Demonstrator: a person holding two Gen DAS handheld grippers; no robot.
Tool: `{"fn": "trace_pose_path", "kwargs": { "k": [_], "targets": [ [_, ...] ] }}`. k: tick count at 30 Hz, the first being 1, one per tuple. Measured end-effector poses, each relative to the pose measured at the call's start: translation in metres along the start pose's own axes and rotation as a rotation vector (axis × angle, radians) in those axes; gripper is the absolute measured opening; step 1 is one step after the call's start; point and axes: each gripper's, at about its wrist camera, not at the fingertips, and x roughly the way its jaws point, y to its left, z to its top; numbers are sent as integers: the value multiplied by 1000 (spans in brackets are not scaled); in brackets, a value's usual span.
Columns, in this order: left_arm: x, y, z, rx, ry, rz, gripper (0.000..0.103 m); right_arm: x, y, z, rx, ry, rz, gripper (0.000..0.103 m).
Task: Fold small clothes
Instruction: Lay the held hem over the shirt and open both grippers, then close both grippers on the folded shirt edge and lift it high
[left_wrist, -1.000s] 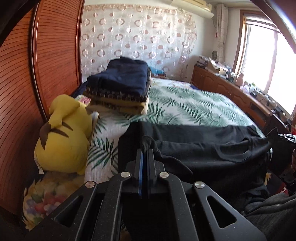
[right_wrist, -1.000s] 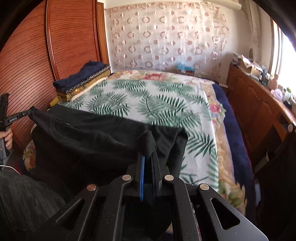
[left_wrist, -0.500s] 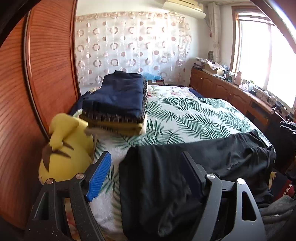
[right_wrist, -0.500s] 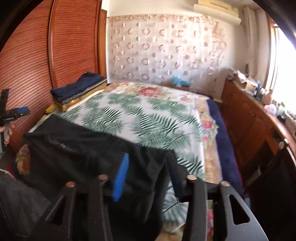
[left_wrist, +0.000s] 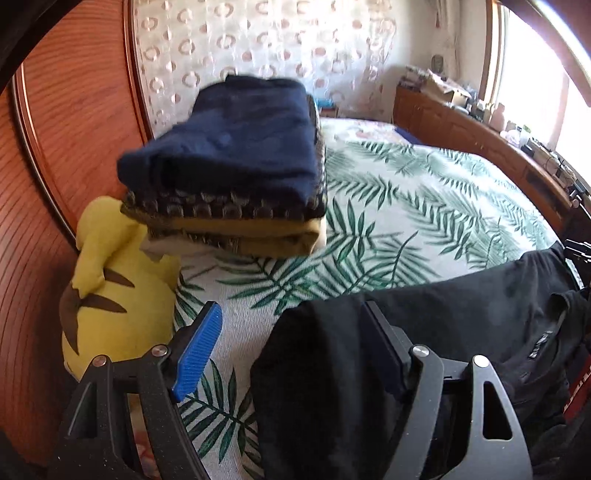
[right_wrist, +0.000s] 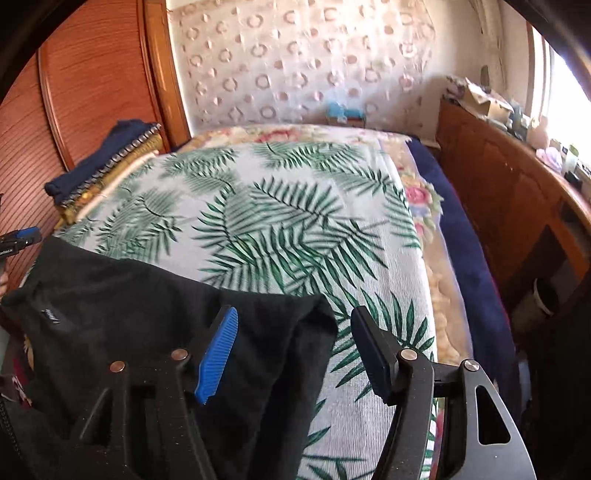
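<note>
**Both claws loose over black garment**

The black garment (left_wrist: 461, 332) lies along the bed's (right_wrist: 295, 229) near edge. Left claw (left_wrist: 291, 347) tilts down, wide. Right claw (right_wrist: 295, 347) is opening; cloth between, unpressed. Beyond them, bare leaf-print bedspread; folded stack (left_wrist: 236, 166) far left.

Black garment (left_wrist: 461, 332) cut off at the bottom edge, its near part hidden behind the left gripper (left_wrist: 291, 350). Plush (left_wrist: 110, 280) partly hidden behind the folded stack (left_wrist: 236, 166). Stack's far end blurred. Clutter (right_wrist: 495, 103) on the sideboard too small to tell. Label (right_wrist: 48, 315) on the garment unreadable.
</note>
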Motion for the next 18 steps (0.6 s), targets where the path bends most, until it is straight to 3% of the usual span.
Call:
{"fn": "trace_pose_path", "kwargs": {
  "k": [9, 18],
  "targets": [
    [19, 0, -14, -19, 65, -2, 77, 18, -10, -3, 19, 42, -6, 67],
    [21, -1, -21, -25, 69, -12, 75, 25, -1, -4, -29, 45, 3, 64]
  ]
}}
